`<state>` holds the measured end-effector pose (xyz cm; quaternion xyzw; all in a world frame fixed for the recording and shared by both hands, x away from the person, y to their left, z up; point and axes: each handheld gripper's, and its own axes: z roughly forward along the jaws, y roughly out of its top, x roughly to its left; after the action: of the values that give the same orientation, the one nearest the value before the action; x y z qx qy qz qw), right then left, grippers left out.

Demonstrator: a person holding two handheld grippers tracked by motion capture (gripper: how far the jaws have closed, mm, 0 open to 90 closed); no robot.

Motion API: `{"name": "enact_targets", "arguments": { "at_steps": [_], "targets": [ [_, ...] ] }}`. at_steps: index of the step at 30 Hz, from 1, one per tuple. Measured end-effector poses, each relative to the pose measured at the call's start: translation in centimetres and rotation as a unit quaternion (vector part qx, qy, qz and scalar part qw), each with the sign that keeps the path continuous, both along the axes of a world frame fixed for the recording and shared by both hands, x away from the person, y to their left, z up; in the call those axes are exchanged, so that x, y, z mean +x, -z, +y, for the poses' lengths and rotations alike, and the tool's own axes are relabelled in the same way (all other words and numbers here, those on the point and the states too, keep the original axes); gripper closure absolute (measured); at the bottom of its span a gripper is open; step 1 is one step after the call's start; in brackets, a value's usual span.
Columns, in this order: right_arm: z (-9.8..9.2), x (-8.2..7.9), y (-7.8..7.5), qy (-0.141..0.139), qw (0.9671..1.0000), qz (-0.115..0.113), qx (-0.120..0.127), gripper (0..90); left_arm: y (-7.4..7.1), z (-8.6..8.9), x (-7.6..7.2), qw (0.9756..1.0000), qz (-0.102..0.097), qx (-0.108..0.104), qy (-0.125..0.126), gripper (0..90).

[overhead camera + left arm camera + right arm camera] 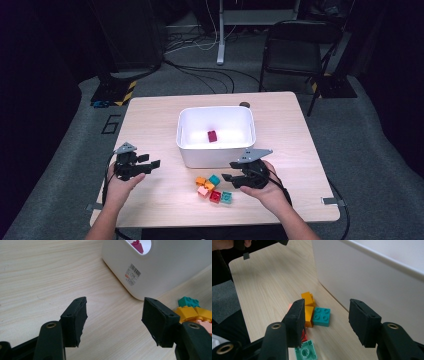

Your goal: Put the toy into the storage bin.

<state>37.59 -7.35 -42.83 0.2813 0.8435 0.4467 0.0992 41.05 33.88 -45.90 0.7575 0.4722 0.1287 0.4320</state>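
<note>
High view sets the white bin mid-tabletop with a magenta brick inside, a cluster of bricks just in front of the bin, the right gripper beside that cluster and the left gripper well to the bin's left, both with fingers released and grasping nothing. Right gripper view adds, close under the bin's wall, a teal brick touching orange bricks. Left gripper view alone shows the barcode label on the bin's side.
</note>
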Motion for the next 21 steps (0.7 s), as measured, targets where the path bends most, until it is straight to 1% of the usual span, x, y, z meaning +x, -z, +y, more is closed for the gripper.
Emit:
{"name": "enact_targets", "arguments": {
  "at_steps": [1,3,5,6,8,9,11,12,14,17,18,19,21],
  "targets": [
    [-0.2,-0.2,0.4,-0.002,1.0,0.002,0.001,47.1,0.0,-0.1,0.0,1.0,0.0,0.002,0.0,35.8],
    [-0.2,-0.3,0.6,-0.001,1.0,0.004,0.002,47.2,0.0,-0.1,0.0,1.0,0.0,0.001,0.0,35.9],
    [-0.1,-0.5,1.1,-0.007,0.9999,0.007,0.004,47.3,0.1,-0.2,0.0,1.0,-0.001,0.002,-0.002,35.9],
    [-0.1,-0.6,1.6,-0.013,0.9999,0.006,0.001,47.6,0.1,-0.2,0.0,1.0,0.002,0.001,-0.001,35.9],
    [0.0,-0.7,2.1,-0.02,0.9998,0.007,-0.001,47.6,0.1,-0.2,0.0,1.0,0.003,0.001,-0.001,35.9],
    [0.0,-0.7,2.1,-0.02,0.9998,0.007,-0.001,47.6,0.1,-0.2,0.0,1.0,0.003,0.001,-0.001,35.9],
    [0.1,-0.9,2.8,-0.027,0.9996,0.01,-0.003,48.0,0.1,-0.1,0.0,1.0,0.002,0.001,0.0,35.9],
    [0.1,-1.0,3.1,-0.027,0.9995,0.015,-0.002,48.2,0.1,-0.1,0.0,1.0,0.003,0.0,0.0,35.9],
    [0.2,-1.0,4.0,-0.032,0.9992,0.02,-0.008,48.6,0.2,-0.1,0.1,1.0,-0.002,-0.002,-0.001,35.9],
    [0.4,-1.0,4.8,-0.036,0.9989,0.023,-0.018,49.3,0.1,-0.1,0.1,1.0,-0.001,0.001,-0.001,35.9],
    [0.4,-1.0,4.8,-0.036,0.9989,0.023,-0.018,49.3,0.1,-0.1,0.1,1.0,-0.001,0.001,-0.001,35.9],
    [0.4,-1.1,5.2,-0.038,0.9987,0.022,-0.024,49.9,0.1,-0.1,0.1,1.0,-0.001,0.001,-0.001,35.9],
    [0.4,-1.2,5.5,-0.038,0.9986,0.026,-0.024,49.8,0.1,-0.1,0.1,1.0,-0.001,0.001,0.0,35.9]
  ]
}}
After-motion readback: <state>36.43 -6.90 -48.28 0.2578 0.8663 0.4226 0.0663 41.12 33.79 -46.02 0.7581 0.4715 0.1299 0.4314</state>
